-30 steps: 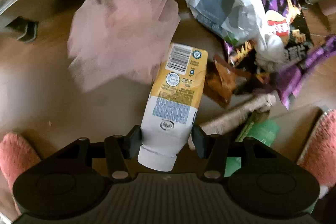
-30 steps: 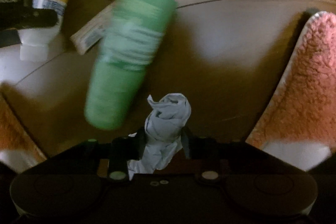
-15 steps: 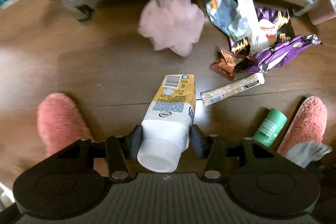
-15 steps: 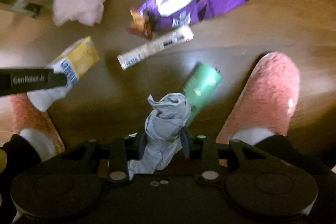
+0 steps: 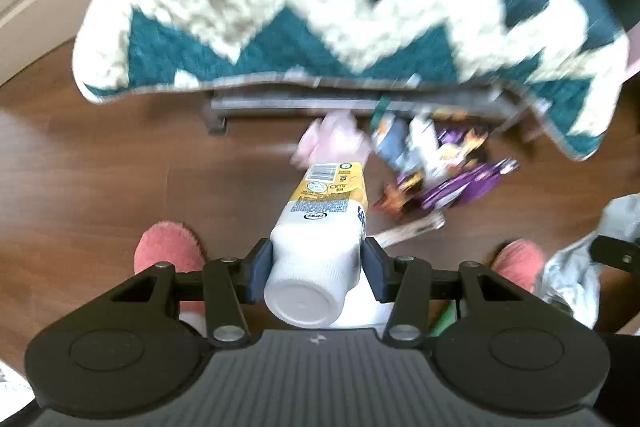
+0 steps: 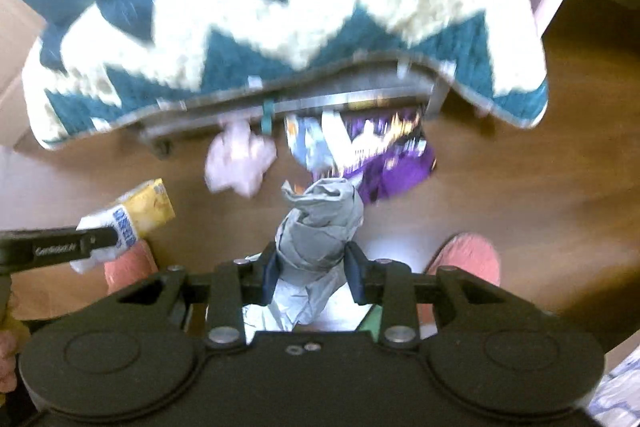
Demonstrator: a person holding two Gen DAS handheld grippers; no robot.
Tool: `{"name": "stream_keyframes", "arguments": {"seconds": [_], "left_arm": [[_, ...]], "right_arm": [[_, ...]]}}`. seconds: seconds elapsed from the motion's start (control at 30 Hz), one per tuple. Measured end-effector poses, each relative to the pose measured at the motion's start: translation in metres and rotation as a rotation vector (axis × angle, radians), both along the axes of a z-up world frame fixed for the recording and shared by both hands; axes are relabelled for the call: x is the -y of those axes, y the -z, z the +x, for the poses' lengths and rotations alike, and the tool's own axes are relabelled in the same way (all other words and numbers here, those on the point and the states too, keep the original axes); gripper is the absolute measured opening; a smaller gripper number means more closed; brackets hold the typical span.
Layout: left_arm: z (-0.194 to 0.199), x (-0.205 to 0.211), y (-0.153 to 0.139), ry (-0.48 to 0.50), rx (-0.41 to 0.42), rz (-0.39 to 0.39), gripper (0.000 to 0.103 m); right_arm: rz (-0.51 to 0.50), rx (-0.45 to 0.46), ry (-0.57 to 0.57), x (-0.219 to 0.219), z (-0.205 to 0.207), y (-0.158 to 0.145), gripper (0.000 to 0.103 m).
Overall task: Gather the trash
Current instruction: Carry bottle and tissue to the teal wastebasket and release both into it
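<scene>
Left wrist view, left to right:
- Slippers, pink, fuzzy: two. One (image 5: 168,247) sits at lower left on the wooden floor (image 5: 100,187); the other (image 5: 520,263) at lower right.
- Left gripper (image 5: 316,267): one. Its jaws pinch the white neck of one bottle (image 5: 320,227) with a yellow-and-white label, cap toward the camera, at lower centre of the frame.
- Pink mesh puff (image 5: 336,143): one, on the floor just above the bottle's far end, blurred.
- Wrappers: one pile (image 5: 440,159), purple, orange and white, right of the puff; the count of pieces cannot be told through the blur. One pale stick-shaped packet (image 5: 412,231) lies just below the pile.
- Blanket (image 5: 320,7), teal with cream zigzag: one, filling the upper frame, draped over a frame with a grey rail (image 5: 296,103).

Right wrist view, left to right:
- The bottle appears at middle left, clamped.
- Right gripper (image 6: 310,273): one. Its jaws pinch one crumpled grey paper wad (image 6: 316,227) at lower centre.
</scene>
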State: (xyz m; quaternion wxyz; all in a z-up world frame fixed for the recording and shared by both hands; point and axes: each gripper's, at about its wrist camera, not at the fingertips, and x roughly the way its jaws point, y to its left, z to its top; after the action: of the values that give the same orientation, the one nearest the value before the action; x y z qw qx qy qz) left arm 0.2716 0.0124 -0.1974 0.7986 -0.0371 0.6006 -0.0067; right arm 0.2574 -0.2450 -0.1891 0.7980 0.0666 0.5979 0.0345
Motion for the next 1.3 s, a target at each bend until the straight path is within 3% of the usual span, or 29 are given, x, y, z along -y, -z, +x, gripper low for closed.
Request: {"name": "stream_keyframes", "arguments": {"seconds": [0.3,0.5,0.7,1.0,1.3], "left_arm": [[-0.032,0.0,-0.106,0.0,0.202,-0.095,0.047],[-0.046,0.0,-0.169,0.02,0.351,-0.1,0.047],[-0.047,-0.004,-0.233,0.051,0.515,-0.074,0.047],[-0.015,-0.008,-0.305,0.06,0.656,-0.044,0.045],[0.048,-0.015,-0.388,0.046,0.818,0.038,0.045]], "right_arm": [[0.037,0.144,0.021,0.007,-0.026,-0.084,0.034],[0.039,0.272,-0.031,-0.002,-0.035,-0.144,0.033],[0.006,0.469,-0.118,-0.021,-0.035,-0.217,0.033],[-0.029,0.657,-0.214,-0.054,0.004,-0.3,0.033],[-0.07,0.767,-0.275,-0.094,0.068,-0.351,0.033]]}}
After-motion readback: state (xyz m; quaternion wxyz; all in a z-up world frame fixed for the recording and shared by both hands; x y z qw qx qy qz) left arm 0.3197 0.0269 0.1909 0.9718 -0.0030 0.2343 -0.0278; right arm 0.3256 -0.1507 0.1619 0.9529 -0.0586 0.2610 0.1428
